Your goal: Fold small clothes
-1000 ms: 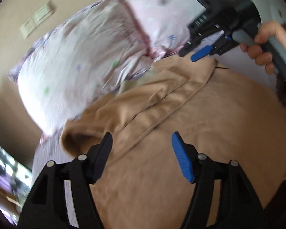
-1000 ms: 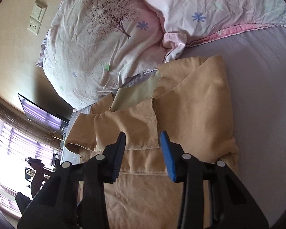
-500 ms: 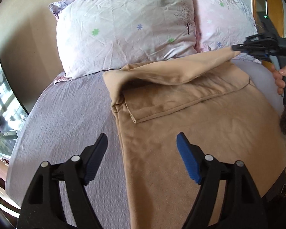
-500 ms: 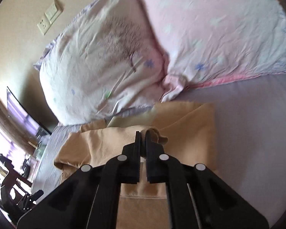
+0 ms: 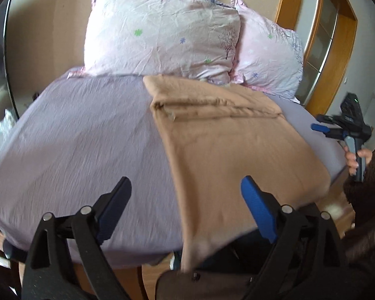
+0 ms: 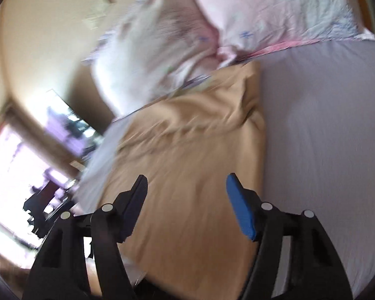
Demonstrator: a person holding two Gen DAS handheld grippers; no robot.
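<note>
A tan garment lies flat on the lilac bed sheet, its far end folded back toward the pillows and its near end hanging over the bed's edge. It also shows in the blurred right wrist view. My left gripper is open and empty, held above the garment's near left edge. My right gripper is open and empty above the garment; in the left wrist view it sits off the bed's right side, held by a hand.
Two pale floral pillows lean on the wall at the head of the bed. A wooden door frame stands at the right. A dark screen and a bright window are at the left.
My right gripper was shut on the garment's corner; it has let go, opened and pulled back to the right. My left gripper has drawn back toward the bed's near edge, still open.
</note>
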